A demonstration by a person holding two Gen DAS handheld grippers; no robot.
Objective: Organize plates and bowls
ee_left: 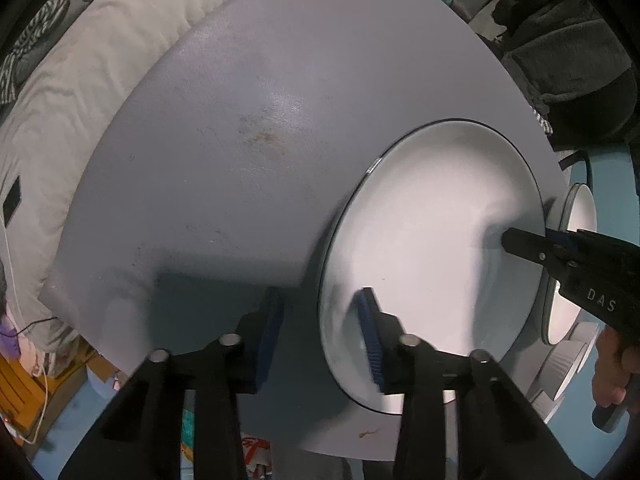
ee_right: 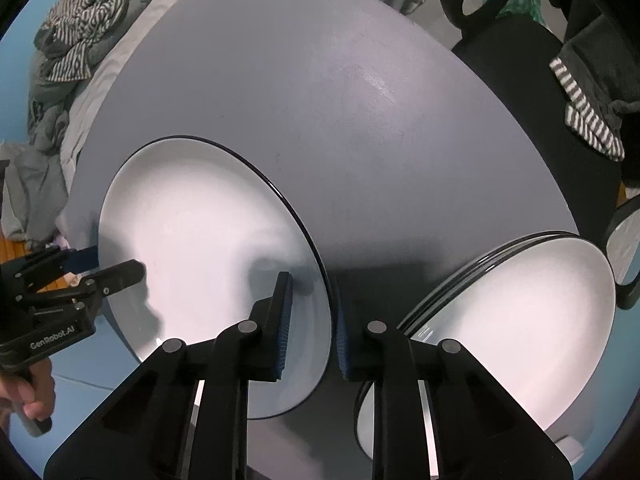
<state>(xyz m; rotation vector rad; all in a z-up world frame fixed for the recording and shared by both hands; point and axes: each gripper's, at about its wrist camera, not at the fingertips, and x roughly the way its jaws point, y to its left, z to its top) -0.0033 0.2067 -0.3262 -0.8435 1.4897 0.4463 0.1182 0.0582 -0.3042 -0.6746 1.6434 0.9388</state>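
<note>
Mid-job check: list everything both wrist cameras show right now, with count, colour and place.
table: one, grey, round, under the dishes
large plate: one, white with dark rim, on the table's near side
plate stack: several, white with dark rims, right of the large plate
ribbed bowls: count unclear, pale grey, beside the stack
chair: one, black, beyond the table
bedding: cream, left of the table
striped cloth: grey and white, on the bedding
left gripper: black, blue pads, jaws open astride the large plate's left rim
right gripper: same colours, jaws astride its right rim, grip unclear
</note>
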